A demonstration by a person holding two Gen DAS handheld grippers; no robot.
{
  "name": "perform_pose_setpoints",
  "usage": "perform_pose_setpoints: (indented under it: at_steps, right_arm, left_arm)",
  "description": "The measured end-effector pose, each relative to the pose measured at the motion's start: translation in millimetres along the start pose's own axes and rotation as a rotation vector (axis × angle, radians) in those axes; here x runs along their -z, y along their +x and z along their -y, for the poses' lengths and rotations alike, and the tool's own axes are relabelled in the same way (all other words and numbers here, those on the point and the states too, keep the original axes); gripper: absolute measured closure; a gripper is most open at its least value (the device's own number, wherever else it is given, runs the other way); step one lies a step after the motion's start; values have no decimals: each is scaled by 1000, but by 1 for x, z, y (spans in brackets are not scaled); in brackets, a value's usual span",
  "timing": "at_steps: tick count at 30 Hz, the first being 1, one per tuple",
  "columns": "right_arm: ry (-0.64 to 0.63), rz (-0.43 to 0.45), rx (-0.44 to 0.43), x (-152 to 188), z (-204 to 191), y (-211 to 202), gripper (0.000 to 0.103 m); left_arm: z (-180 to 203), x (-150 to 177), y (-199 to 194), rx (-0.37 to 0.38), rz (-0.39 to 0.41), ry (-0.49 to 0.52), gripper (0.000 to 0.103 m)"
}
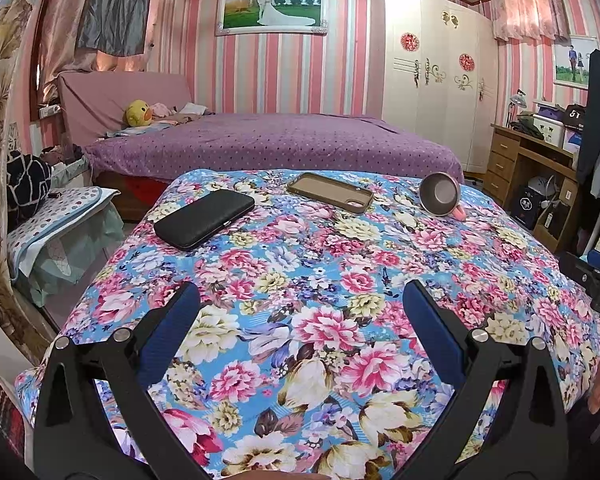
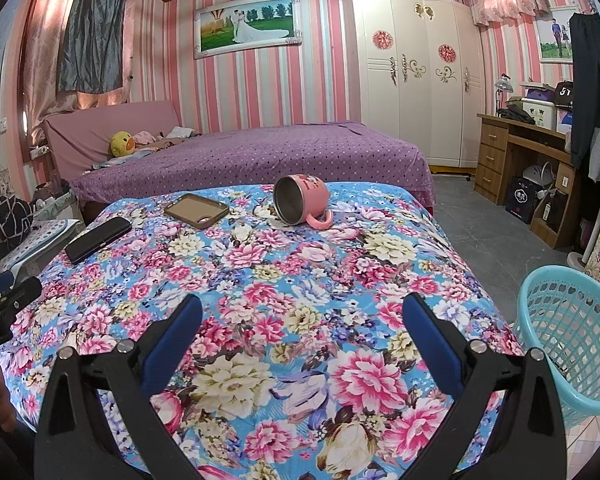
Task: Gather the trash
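I hovered over the floral bedspread [image 2: 300, 280], a blue basket [image 2: 572, 344] beside its right edge. At its far end lay a tipped pink mug [image 2: 300, 200], phone case [image 2: 196, 210] and black case [image 2: 97, 239]. Left gripper [image 1: 300, 308] and right gripper [image 2: 302, 320] both gaped, empty; I judged reaching the mug came next.

A worktop [image 2: 260, 320] draped in a blue floral cloth is carrying three things along its far side. A black case [image 2: 97, 239] is lying flat at the far left, a brown phone case [image 2: 196, 210] is lying flat just beside it, and a pink mug [image 2: 300, 199] is lying tipped on its side, its handle touching the cloth.
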State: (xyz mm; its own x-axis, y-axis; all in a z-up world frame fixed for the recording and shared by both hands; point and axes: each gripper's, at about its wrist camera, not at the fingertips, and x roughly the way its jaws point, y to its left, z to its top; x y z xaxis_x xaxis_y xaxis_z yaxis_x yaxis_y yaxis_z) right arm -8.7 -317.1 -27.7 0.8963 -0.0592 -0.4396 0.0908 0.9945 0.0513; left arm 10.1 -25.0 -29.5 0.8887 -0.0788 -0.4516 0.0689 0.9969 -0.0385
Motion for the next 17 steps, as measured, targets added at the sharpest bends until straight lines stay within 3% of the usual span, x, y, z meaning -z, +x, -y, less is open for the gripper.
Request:
perform_pose_setpoints:
  at_steps: [17]
  right_arm:
    - [-4,-3,-1,0,0,0,5]
  left_arm:
    - [5,0,-2,12,-1,13,5]
